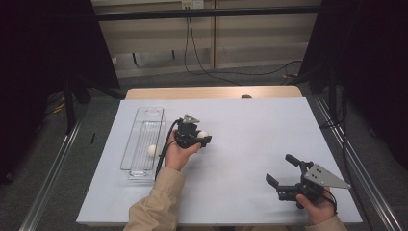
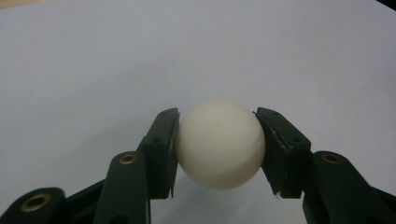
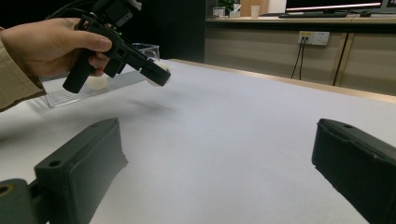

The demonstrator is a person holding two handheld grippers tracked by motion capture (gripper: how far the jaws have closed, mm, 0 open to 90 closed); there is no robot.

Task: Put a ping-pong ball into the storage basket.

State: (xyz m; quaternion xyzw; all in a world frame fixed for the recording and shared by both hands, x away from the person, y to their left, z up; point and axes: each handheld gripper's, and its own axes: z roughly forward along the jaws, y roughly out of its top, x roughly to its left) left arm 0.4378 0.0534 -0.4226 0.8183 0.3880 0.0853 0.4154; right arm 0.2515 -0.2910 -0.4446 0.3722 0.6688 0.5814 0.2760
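A white ball (image 2: 220, 143) is clamped between the two black jaws of my left gripper (image 2: 218, 149). From above, that left gripper (image 1: 202, 136) hangs just right of a clear plastic tray (image 1: 138, 166), with the held ball (image 1: 202, 134) at its tip. A second white ball (image 1: 152, 150) lies inside the tray. My right gripper (image 1: 280, 170) sits near the table's front right, jaws wide apart with nothing between them. In the right gripper view, the left gripper (image 3: 156, 72) with its ball is held above the sheet, in front of the tray (image 3: 70, 94).
A white sheet (image 1: 240, 144) covers the table, with a strip of wooden tabletop (image 1: 211, 92) showing at the far edge. Cables (image 1: 202, 67) run across the floor behind. Metal rails (image 1: 53, 168) flank both sides of the table.
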